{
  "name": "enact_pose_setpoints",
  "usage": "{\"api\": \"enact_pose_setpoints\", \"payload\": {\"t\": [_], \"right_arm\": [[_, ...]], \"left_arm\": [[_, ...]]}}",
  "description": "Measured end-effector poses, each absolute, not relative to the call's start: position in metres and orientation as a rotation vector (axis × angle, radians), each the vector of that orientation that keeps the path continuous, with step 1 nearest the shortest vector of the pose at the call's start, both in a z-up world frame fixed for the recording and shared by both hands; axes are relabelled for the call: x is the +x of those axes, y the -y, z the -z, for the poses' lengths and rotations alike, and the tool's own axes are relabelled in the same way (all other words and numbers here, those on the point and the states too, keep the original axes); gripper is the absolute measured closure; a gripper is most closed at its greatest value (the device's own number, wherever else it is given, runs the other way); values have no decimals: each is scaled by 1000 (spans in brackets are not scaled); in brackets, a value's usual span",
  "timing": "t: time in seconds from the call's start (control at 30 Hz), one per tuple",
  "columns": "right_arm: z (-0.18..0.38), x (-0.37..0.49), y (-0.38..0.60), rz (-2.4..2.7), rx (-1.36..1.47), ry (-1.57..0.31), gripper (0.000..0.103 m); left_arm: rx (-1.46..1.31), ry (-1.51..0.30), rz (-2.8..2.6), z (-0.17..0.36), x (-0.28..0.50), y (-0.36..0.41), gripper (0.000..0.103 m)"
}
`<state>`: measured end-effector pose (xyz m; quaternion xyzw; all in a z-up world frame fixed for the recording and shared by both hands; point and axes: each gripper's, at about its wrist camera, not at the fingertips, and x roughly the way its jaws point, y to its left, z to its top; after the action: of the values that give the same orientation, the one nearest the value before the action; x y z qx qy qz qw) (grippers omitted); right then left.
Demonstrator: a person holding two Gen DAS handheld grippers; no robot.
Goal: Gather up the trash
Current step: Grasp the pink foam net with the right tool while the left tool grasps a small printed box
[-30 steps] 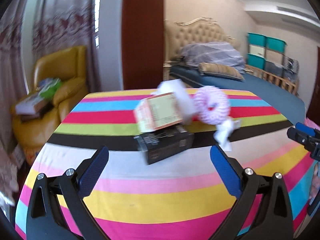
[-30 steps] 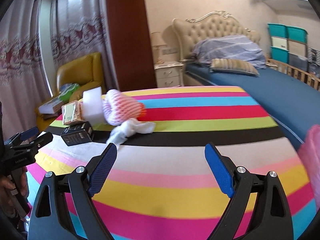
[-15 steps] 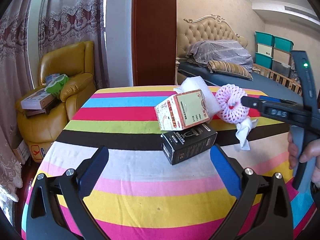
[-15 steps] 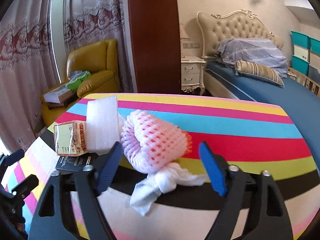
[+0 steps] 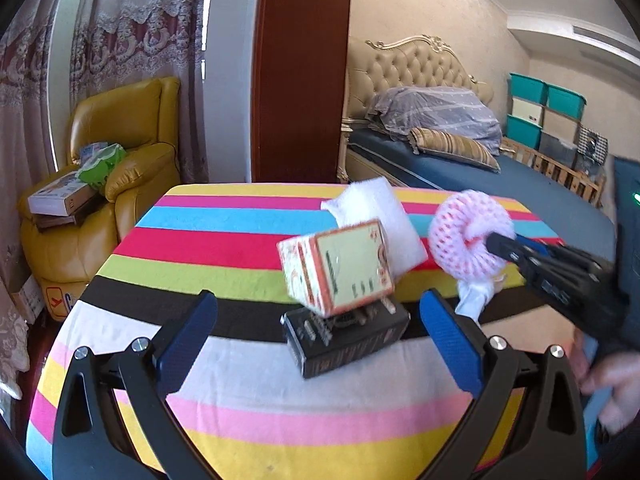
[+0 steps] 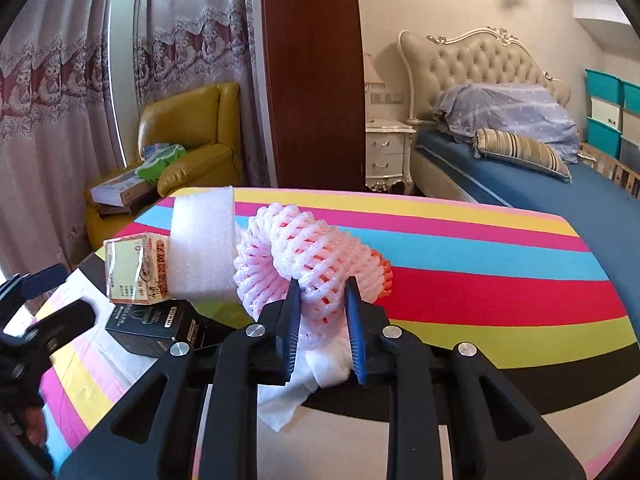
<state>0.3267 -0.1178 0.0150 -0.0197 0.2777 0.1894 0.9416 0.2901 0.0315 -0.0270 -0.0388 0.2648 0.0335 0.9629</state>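
Left wrist view: the left gripper is held wide open above the striped tablecloth, nothing between its blue pads, with a black box lying just ahead of them. A pale printed carton is seen leaning on top of the black box, a white foam block behind it. To the right a pink foam net sits on a crumpled white tissue, and the right gripper is seen reaching into the net from the side. Print on carton and box is blurred here and cannot be read. Right wrist view: the right gripper is closed onto the pink foam net, the mesh squeezed narrow between the pads, the white tissue bunched under them. The net is judged very light, soft and springy, not fragile; it is best taken across a thick roll of mesh, as here, since a thin edge could slip out. The tissue is limp and may be dragged along or dropped. The white foam block touches the net's left side; the carton carries red Chinese characters, too small to be read surely; the black box shows small white lettering, illegible. The left gripper is seen at the left edge, jaws apart.
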Motion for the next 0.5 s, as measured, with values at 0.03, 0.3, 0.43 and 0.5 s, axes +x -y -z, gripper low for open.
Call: {"api": "enact_pose_setpoints", "payload": {"t": [0.03,0.3,0.43,0.5], "right_arm": [[-16,324,121,-387,-34,-561,81],[-17,306,133,-386,-11,-535,80],[-16,301,136,-394,2,-535,80],[-15,299,138,-396,8,-536,80]], "left_arm": [[-88,-536,-75,26,296,-30,5],[-52,-537,-150,22,338,-10,5],[-45,-576,-140,31,352,-7,44],[-56,-574,-131,34,350,-10,46]]}}
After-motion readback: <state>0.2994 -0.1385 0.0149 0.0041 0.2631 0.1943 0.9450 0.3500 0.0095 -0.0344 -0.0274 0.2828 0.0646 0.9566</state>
